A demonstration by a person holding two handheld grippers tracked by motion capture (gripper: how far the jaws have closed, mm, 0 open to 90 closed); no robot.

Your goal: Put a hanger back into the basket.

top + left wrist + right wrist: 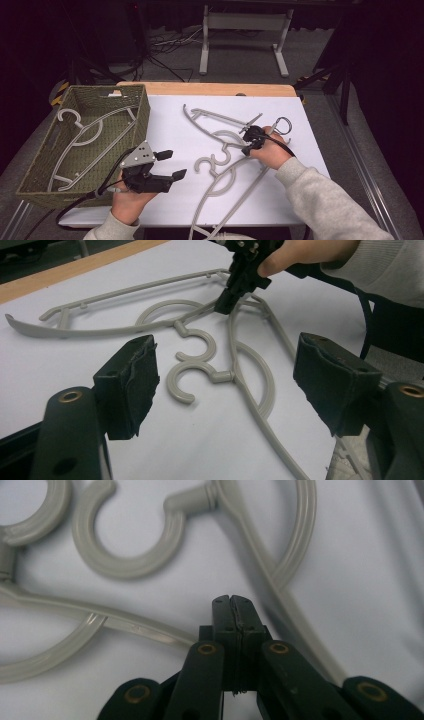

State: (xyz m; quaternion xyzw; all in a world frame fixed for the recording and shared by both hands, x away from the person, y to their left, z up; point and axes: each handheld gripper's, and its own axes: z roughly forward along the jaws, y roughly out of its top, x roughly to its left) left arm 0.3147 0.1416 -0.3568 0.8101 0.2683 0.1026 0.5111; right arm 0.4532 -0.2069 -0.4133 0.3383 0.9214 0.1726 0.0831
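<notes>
While hanger (pixel 150 630) meets closed fingers (pixel 223 617), held.

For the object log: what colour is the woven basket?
Olive green basket, best in the high view.

Pale grey plastic hangers (pixel 225 150) on a plain white desk (pixel 165 130) with a light wood edge (pixel 210 89). One more grey hanger (pixel 82 132) in the olive-green woven basket (pixel 142 117). Both grippers black, left gripper (pixel 171 165) with a grey plate (pixel 137 155), right gripper (pixel 246 142) with brass-coloured rivets. Sleeve (pixel 325 200) light grey. Floor (pixel 240 60) grey, surroundings dark.
</notes>
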